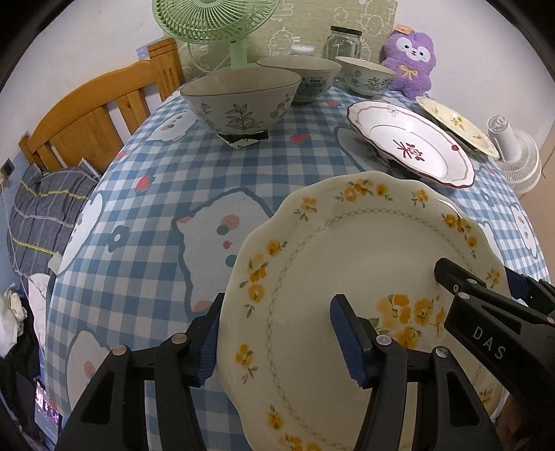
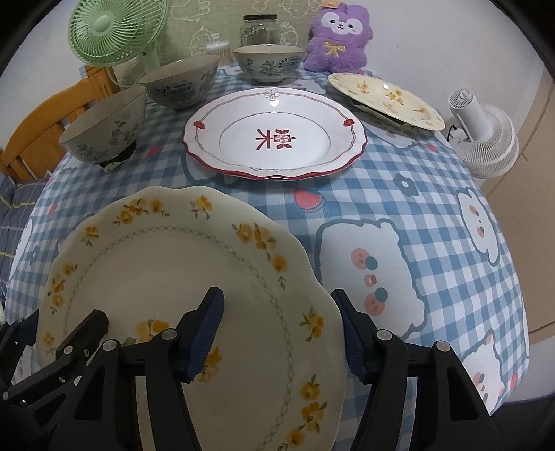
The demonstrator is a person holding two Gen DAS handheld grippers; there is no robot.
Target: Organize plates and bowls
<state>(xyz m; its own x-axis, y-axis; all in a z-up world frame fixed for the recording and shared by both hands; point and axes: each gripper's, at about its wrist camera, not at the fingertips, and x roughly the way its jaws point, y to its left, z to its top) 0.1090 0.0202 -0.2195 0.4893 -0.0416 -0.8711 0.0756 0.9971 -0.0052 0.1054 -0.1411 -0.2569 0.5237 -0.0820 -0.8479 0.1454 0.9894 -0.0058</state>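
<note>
A cream plate with yellow flowers lies at the near edge of the checked table. My left gripper straddles its left rim, one pad against the outer edge and the other on the inside; my right gripper holds the right rim the same way. Each also shows in the other's view: the right gripper and the left gripper. Behind lie a white plate with red trim and a second cream plate. Three patterned bowls stand at the back left.
Along the far edge stand a green fan, a glass jar and a purple plush toy. A white fan sits off the table's right side. A wooden chair stands to the left. Bare blue-checked cloth spreads on the right.
</note>
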